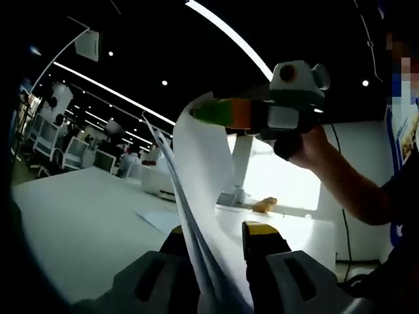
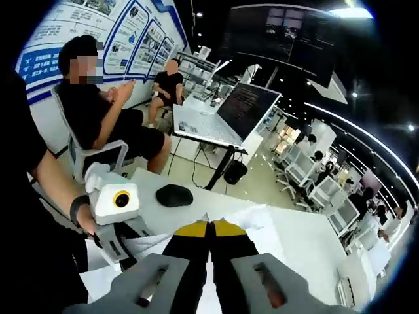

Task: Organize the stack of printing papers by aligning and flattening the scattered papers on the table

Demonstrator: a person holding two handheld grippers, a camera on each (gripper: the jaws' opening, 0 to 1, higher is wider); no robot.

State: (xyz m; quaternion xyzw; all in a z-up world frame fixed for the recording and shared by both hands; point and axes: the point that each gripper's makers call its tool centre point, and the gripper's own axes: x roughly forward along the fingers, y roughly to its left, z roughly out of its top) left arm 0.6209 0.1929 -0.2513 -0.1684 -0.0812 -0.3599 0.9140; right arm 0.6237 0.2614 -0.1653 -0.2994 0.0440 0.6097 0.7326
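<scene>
My left tongs (image 1: 219, 239) sit closest, clamped on the lower edge of the papers (image 1: 203, 196), which stand up off the table (image 1: 85, 222) in a curved sheaf. My right tongs (image 1: 216, 112) pinch the top edge of the same sheaf, up near the ceiling lights; in the right gripper view those tongs (image 2: 209, 229) are pressed together on paper (image 2: 252, 219), with my left tongs' body (image 2: 121, 216) just beside them.

The risk I see is in the bend. The sheets fan apart along the left edge, so the grip likely holds some tighter than others, and I judge a loose one could slide out and drop. Pulling my hands apart too hard could crease or tear the edge at either pinch. One more sheet (image 1: 160, 219) lies flat on the table behind; lowering the sheaf carelessly could shove it askew. A mouse (image 2: 174, 195) lies near the table edge, within reach of a swinging corner.
</scene>
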